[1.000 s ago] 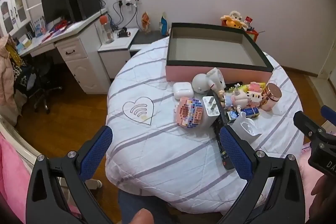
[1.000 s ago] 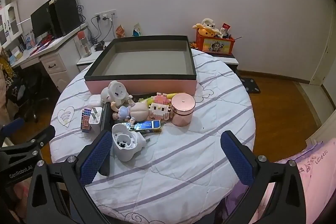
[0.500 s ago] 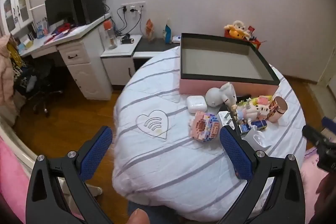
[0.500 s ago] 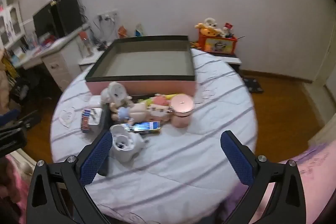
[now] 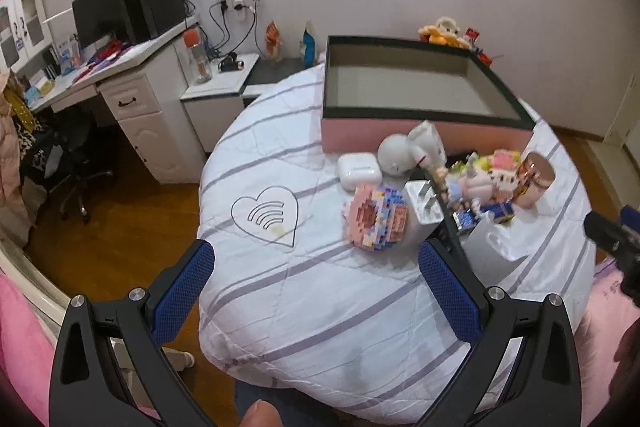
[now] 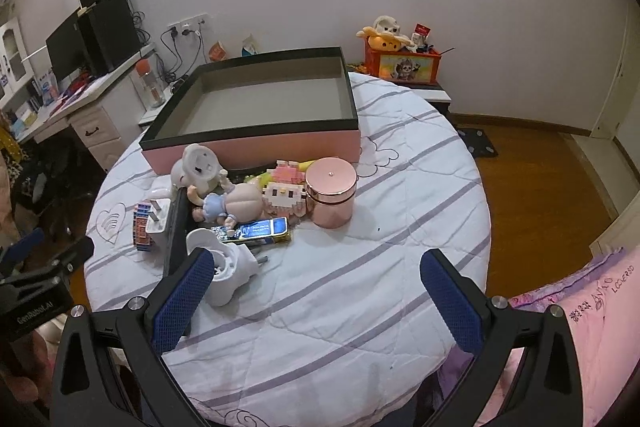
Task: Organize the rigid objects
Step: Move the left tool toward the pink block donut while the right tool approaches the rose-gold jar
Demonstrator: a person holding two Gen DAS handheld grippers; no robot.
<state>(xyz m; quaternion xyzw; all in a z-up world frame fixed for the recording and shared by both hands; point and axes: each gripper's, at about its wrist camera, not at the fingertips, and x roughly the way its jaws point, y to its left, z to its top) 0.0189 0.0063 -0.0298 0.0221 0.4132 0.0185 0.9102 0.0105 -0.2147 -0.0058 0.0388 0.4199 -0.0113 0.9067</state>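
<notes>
The empty pink box with a dark rim (image 6: 256, 143) sits at the round bench's far edge, and the heap of small toys (image 6: 248, 203) lies untouched just before it. The left hand-held gripper (image 5: 316, 279) has swung back toward the heap, jaws spread and empty; the right hand-held gripper (image 6: 314, 291) likewise gapes. Only the left view shows the white earbud case (image 5: 358, 169); only the right shows the rose-gold metal tin's (image 6: 331, 191) lid.

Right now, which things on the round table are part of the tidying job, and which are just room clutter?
Job:
empty pink box with black rim
rose-gold metal canister
white earbud case
pink brick-built figure
small baby doll

Clutter:
red-capped bottle on the side cabinet
black monitor on the desk
</notes>
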